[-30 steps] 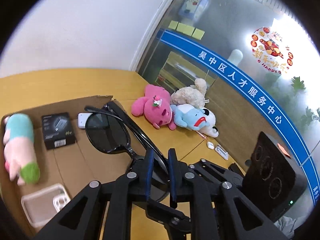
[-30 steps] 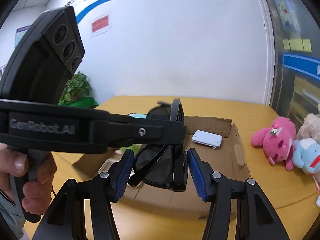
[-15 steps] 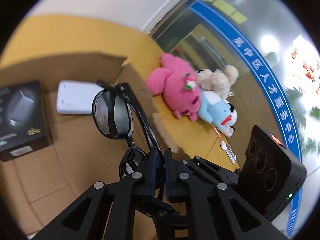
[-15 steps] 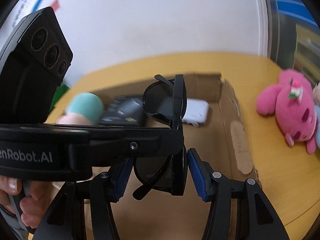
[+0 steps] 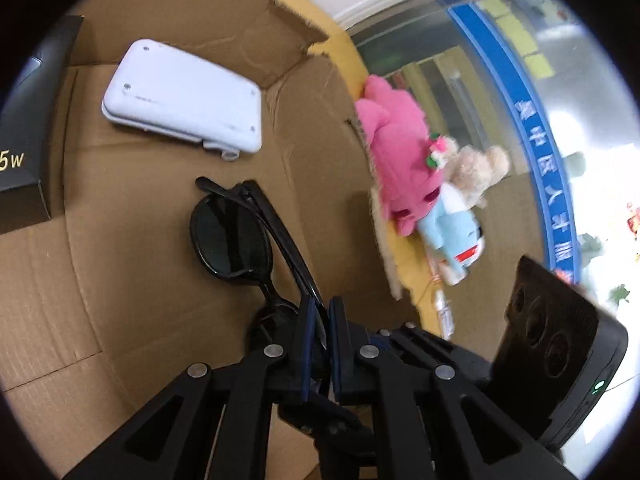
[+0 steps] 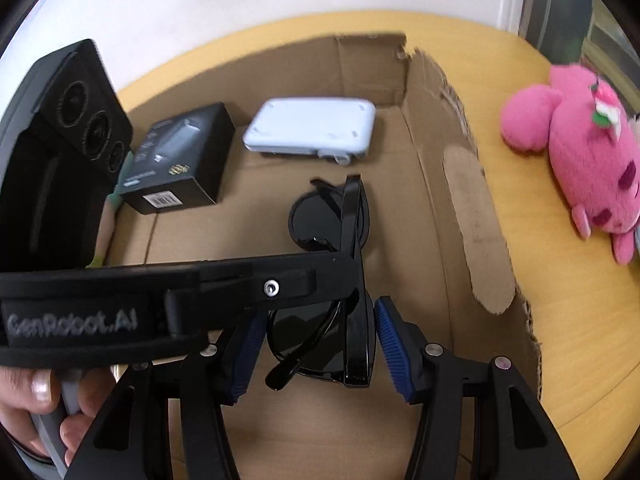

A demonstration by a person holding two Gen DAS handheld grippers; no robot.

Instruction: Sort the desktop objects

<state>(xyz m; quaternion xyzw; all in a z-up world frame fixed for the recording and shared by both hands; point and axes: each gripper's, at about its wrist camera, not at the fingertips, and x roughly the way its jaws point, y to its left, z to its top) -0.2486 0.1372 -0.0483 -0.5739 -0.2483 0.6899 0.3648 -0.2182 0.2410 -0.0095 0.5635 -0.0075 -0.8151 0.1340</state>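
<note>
Your left gripper point(image 5: 323, 320) has its jaws pressed together on the folded temple arms of the black sunglasses point(image 5: 234, 236), pinching them near the hinge end of the frame. In the right wrist view this same gripper point(image 6: 352, 276) reaches in from the left edge, its tips meeting the sunglasses point(image 6: 332, 224) at mid-frame.

Your right gripper point(image 6: 316, 340) stands with its jaws spread, one blue pad point(image 6: 390, 340) on either side of the nearer lens; a gap shows between the right pad and the frame, while the left pad is partly hidden behind your left gripper, so contact there cannot be told.

The sunglasses hang inside the open cardboard box point(image 6: 460, 184), the far lens low over its floor; whether it touches the cardboard cannot be told.

Beyond the sunglasses, a flat white device point(image 5: 184, 100) lies on the box floor near the far wall. To its left sits a black retail carton point(image 6: 180, 160) with a barcode label. A pastel soft toy point(image 6: 106, 224) is only partly seen behind your left gripper.

Outside the box, on the yellow wooden table point(image 6: 560, 320), a pink plush toy point(image 6: 588, 152) lies to the right, with a cream plush point(image 5: 474, 172) and a light blue plush point(image 5: 454, 236) touching it. Your left hand point(image 6: 36, 412) grips the handle at lower left.
</note>
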